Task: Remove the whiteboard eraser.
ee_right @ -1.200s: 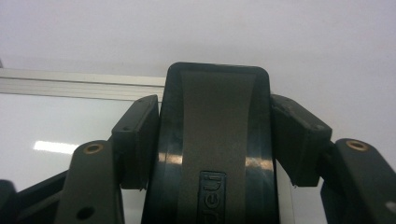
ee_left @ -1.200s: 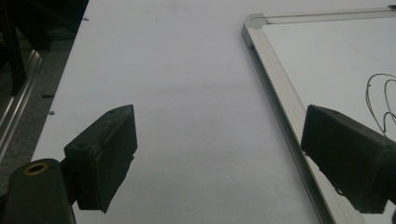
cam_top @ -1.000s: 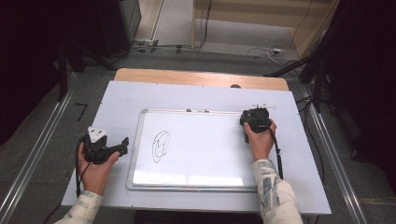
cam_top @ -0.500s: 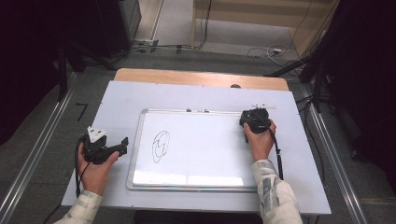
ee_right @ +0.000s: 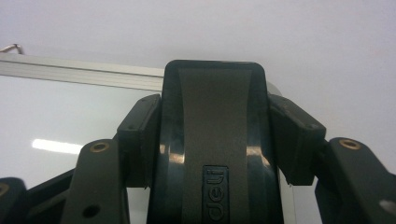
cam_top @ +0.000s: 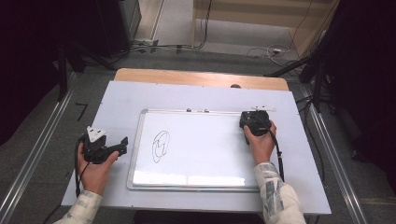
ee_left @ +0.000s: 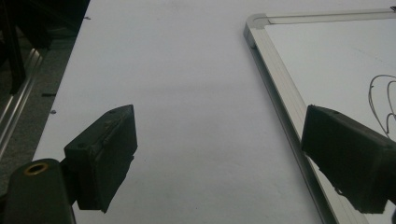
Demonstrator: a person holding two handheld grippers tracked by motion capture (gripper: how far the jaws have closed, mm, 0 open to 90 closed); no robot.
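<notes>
I have the right gripper (cam_top: 254, 122) clamped on the whiteboard eraser (ee_right: 215, 140), a dark block with a grey centre strip and raised lettering on its back; in the right gripper view its two pads press on the eraser's two flanks, so the jaws have just finished closing on it. The eraser sits at the top right corner of the whiteboard (cam_top: 205, 182), close against the far frame rail and the right edge. What matters for the wipe I judge to be coming is where the scribble (cam_top: 160, 145) lies from there: it is a looped pen mark on the left half of the board, well apart from the eraser, toward the person's left and somewhat nearer the person's side, so the path runs diagonally across the bare white surface. The eraser's long axis points away from the hand, across the far rail (so a sideways sweep would lead with its long side). The left gripper (cam_top: 119, 143) is the nearer one to the scribble, resting on the table (cam_top: 121, 100) just beside the board's left frame, jaws wide apart with nothing between them, the frame edge passing under its right-hand pad in the left gripper view.
</notes>
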